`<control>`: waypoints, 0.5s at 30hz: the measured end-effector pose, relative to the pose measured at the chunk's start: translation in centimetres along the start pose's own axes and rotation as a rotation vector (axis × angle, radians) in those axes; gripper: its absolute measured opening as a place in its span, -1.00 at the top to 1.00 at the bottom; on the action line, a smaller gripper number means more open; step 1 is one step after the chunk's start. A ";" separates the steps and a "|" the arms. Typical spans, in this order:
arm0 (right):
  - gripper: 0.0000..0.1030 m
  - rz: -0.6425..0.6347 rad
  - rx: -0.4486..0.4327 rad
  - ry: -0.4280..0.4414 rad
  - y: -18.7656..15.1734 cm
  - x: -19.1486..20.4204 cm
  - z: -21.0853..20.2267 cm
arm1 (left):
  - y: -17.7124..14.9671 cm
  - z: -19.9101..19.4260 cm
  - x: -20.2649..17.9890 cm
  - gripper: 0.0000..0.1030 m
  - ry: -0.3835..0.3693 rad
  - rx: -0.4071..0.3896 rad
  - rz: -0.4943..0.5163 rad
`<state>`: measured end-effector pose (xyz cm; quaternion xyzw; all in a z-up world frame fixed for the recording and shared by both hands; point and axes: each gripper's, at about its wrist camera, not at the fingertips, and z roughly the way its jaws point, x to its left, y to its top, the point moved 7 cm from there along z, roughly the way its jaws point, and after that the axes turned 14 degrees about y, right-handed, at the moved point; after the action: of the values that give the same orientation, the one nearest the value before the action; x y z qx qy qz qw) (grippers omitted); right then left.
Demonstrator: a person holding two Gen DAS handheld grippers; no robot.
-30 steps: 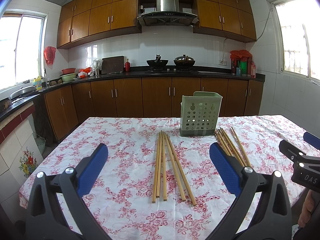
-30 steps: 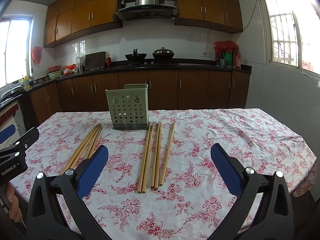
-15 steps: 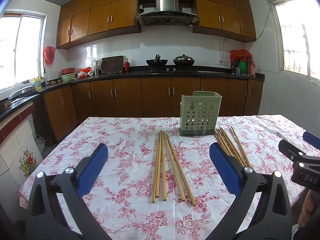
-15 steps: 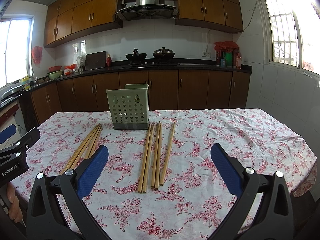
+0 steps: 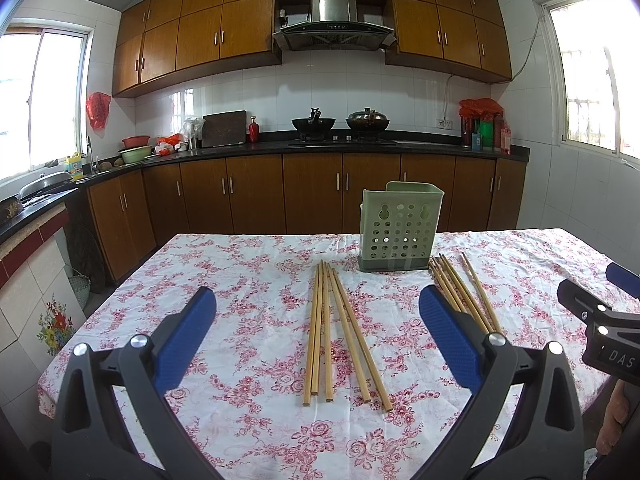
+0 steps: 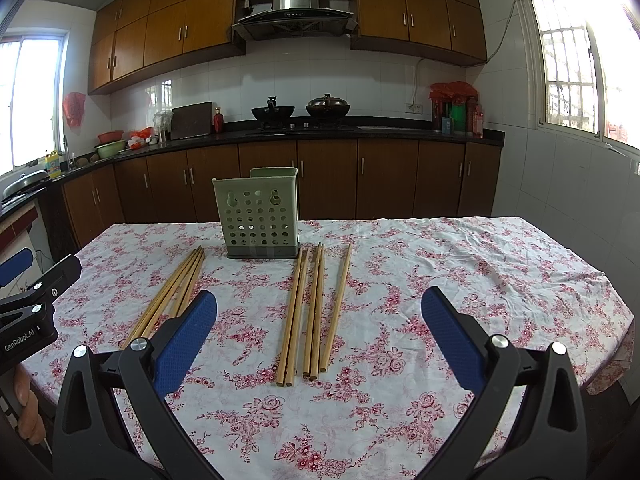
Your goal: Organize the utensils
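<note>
A pale green perforated utensil holder (image 5: 401, 227) stands upright on a floral tablecloth (image 5: 248, 280). One bundle of wooden chopsticks (image 5: 340, 330) lies flat just left of and in front of the holder, a second bundle (image 6: 310, 312) to its right. The left gripper (image 5: 316, 328) and right gripper (image 6: 318, 330) hover in front of the holder, jaws spread wide, gripping nothing.

Left gripper (image 5: 318, 330) held low and level, jaws wide apart, nothing between the blue pads (image 5: 186, 338). Right gripper (image 6: 319, 330) the same, jaws spread wide, side by side with the left, both pointing forward.
</note>
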<state>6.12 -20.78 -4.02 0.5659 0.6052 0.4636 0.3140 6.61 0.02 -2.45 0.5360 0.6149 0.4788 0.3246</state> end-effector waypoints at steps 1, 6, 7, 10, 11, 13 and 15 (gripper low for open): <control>-0.97 0.000 0.000 0.000 0.0 0.0 0.0 | 0.0 0.0 0.0 -0.93 0.000 0.000 0.000; -0.97 0.000 0.000 0.000 0.0 0.0 0.0 | 0.0 0.0 0.0 -0.93 0.001 0.001 0.000; -0.97 0.000 0.000 0.000 0.0 -0.1 0.1 | 0.0 0.0 0.0 -0.93 0.000 0.001 0.000; -0.97 0.001 0.001 0.000 0.0 -0.2 0.1 | 0.0 0.0 0.0 -0.93 0.001 0.002 0.001; -0.97 0.002 0.001 -0.001 0.0 -0.3 0.1 | 0.0 0.0 0.0 -0.93 0.003 0.002 0.002; -0.97 0.003 0.003 -0.001 -0.2 -0.1 0.1 | -0.4 -0.1 -0.2 -0.93 0.006 0.003 0.004; -0.97 0.005 0.005 -0.001 -0.3 -0.1 0.3 | -0.5 0.2 -0.3 -0.93 0.006 0.006 0.004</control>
<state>6.28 -20.75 -4.41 0.5684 0.6049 0.4625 0.3116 6.72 -0.25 -3.03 0.5365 0.6165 0.4792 0.3201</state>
